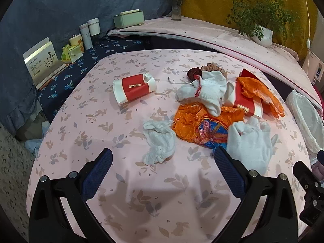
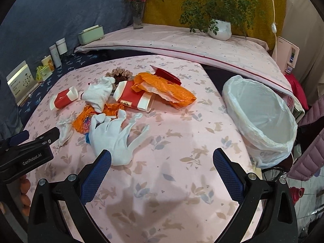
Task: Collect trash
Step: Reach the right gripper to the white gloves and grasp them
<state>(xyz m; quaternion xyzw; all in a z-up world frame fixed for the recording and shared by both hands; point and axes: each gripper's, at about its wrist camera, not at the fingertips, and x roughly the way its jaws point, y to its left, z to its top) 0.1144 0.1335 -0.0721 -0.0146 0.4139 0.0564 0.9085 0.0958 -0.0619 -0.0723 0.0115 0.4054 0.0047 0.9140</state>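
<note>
Both sets of jaws gape, empty: left gripper, right gripper. Crumpled tissue and white glove lie limp on the table; pinch shallow and you'll snag cloth. Lined bin is light, may tip.

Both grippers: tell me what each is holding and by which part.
Nothing is held. The left gripper and right gripper are both open above the table, with only tablecloth between their fingers.
</note>
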